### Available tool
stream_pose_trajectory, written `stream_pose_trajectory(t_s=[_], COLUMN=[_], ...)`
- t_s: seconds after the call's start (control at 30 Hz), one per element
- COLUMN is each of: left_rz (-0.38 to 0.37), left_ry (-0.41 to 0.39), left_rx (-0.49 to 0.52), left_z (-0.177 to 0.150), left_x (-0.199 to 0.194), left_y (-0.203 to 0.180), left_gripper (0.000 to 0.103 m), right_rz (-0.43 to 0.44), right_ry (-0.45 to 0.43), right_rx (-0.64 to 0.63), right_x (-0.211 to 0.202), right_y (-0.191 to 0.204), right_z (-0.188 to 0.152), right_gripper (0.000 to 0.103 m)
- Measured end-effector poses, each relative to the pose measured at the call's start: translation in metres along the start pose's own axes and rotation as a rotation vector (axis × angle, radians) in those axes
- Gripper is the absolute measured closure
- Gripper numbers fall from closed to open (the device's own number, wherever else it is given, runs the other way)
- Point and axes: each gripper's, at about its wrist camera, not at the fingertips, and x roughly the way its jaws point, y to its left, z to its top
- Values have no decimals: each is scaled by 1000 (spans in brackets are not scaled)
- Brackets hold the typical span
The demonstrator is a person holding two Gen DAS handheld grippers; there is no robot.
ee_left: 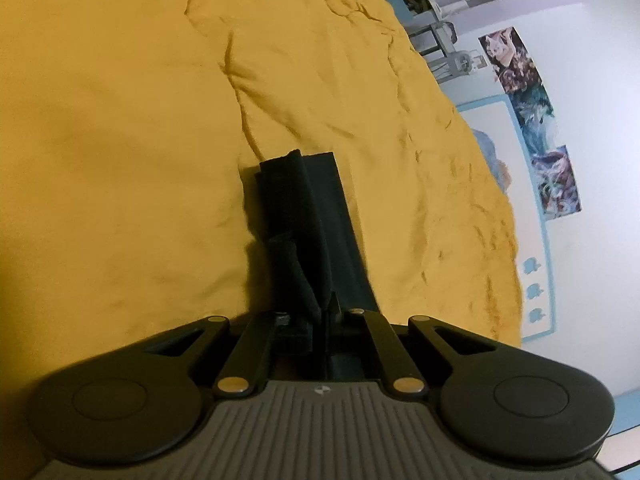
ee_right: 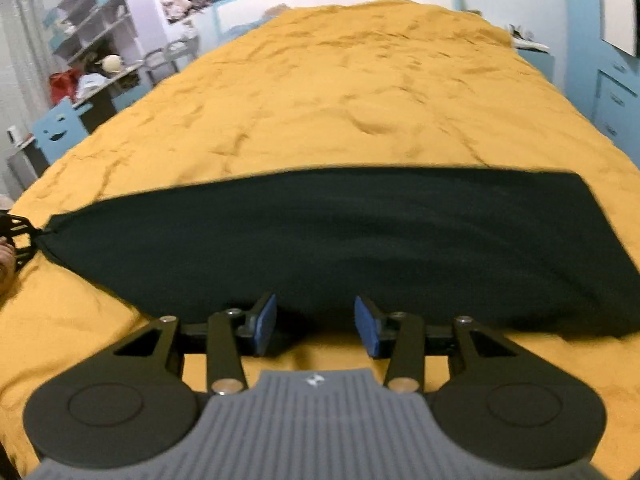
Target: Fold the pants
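Here, far left in the right wrist view: a sliver of the left gripper (ee_right: 18, 236) and part of a hand (ee_right: 6, 256) at the frame's edge, pinching the pointed end of the dark pants (ee_right: 320, 248). Laid flat across the yellow bedspread (ee_right: 340, 92), a long dark band from that pinched tip to a broad, squared end at the right, near the bed's right edge. Beyond the far edge of the pants, plenty of open yellow quilt, rumpled and puckered, up to the blue-and-white wall. Shelves (ee_right: 88, 20) and a blue chair (ee_right: 56, 128) along the left side of the bed, blue drawers at the right.

Right gripper (ee_right: 316, 322) angled down over the near edge of the pants, blue pads (ee_right: 266, 322) apart at about half width — nothing between them, cloth just ahead of the tips. Some motion blur in this view.

In the left wrist view, tilted: left gripper (ee_left: 326, 308) closed tight on a bunched fold of the pants (ee_left: 296, 216), the cloth running away from the jaws as a narrow, soft, matte strip on the bedspread (ee_left: 120, 140). Open quilt to the left and ahead — bed edge and a wall with posters (ee_left: 532, 120) at the right.
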Motion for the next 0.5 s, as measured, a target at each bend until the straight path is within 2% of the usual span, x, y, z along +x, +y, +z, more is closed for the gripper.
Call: stream_pose_trajectory(t_s=[0.17, 0.27, 0.3, 0.33, 0.5], left_rz=[-2, -2, -7, -13, -25], left_ry=[5, 17, 24, 29, 24], left_rx=[-43, -41, -45, -45, -54], left_z=[2, 5, 6, 7, 7], left_x=[-3, -6, -6, -5, -1], left_y=[6, 6, 8, 9, 12], left_gripper=[99, 99, 98, 98, 98], right_rz=[24, 0, -22, -17, 71], right_ry=[-18, 54, 97, 103, -2], right_rx=[-192, -307, -303, -278, -159], right_x=[58, 90, 97, 97, 70], right_y=[82, 108, 109, 105, 83], right_z=[14, -9, -20, -32, -39], right_gripper=[62, 63, 62, 62, 62])
